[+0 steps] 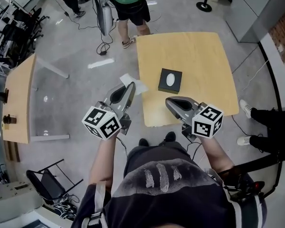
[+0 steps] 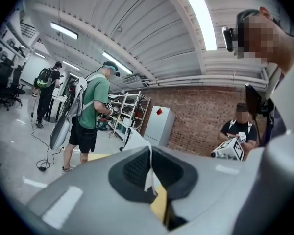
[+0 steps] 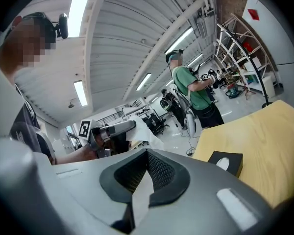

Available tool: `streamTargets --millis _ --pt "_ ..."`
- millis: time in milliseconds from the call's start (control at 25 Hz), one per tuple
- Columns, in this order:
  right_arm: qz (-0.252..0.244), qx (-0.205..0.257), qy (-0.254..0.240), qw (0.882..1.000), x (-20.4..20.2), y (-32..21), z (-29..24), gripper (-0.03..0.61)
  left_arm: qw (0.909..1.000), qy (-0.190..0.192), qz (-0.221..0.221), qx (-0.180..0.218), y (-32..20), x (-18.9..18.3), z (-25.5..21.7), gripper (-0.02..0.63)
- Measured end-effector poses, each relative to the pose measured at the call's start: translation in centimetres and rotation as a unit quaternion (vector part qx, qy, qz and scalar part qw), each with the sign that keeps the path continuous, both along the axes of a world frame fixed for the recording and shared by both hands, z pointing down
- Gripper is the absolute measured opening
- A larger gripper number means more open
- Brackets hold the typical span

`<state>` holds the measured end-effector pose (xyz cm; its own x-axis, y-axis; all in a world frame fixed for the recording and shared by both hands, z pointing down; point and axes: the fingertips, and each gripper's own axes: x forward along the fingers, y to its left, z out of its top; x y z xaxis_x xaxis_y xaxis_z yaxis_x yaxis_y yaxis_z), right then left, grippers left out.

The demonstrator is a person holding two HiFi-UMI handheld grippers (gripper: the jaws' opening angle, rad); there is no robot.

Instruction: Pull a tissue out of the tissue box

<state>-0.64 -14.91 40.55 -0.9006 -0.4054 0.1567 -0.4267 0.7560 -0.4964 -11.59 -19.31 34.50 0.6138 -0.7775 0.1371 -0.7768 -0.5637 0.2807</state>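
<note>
A black tissue box [image 1: 170,80] with a white oval opening lies on the light wooden table [image 1: 199,61]; it also shows in the right gripper view as the tissue box [image 3: 226,162]. My left gripper [image 1: 130,88] is off the table's left edge, shut on a white tissue [image 1: 138,86] that hangs free of the box. In the left gripper view the tissue [image 2: 137,138] sticks out past the closed left gripper [image 2: 151,151]. My right gripper [image 1: 173,103] is over the table's near edge, short of the box. The right gripper [image 3: 147,153] has its tips together and I see nothing held.
A person in a green shirt [image 1: 130,8] stands at the table's far left corner. A second wooden table [image 1: 19,99] is at the left and a folded chair [image 1: 50,182] below it. Another person's legs [image 1: 270,122] are at the right. Cables lie on the floor.
</note>
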Motion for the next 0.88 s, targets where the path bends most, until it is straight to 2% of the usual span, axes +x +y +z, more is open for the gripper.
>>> streamTargets --millis 160,360,600,800,880 --pt "-0.008 0.015 0.011 1.0 -3.1 -0.1 0.0 -0.002 0.9995 -0.018 0.013 0.023 0.5 -2.1 -0.3 0.002" --pt "0.008 0.026 0.027 0.999 -5.0 -0.1 -0.1 -0.002 0.9985 0.004 0.043 0.034 0.4 -3.0 -0.3 0.002" --pt "-0.001 0.039 0.052 0.998 -11.0 2.2 -0.2 -0.002 0.9982 0.019 0.028 0.049 2.5 -9.1 -0.1 0.002" --pt "0.004 0.044 0.063 0.997 -11.4 3.8 -3.0 -0.002 0.9974 0.027 0.045 0.048 3.9 -9.0 -2.3 0.002" --pt "0.006 0.034 0.051 0.998 -12.2 4.6 -3.4 -0.002 0.9969 0.027 0.053 0.051 4.7 -9.6 -2.7 0.002"
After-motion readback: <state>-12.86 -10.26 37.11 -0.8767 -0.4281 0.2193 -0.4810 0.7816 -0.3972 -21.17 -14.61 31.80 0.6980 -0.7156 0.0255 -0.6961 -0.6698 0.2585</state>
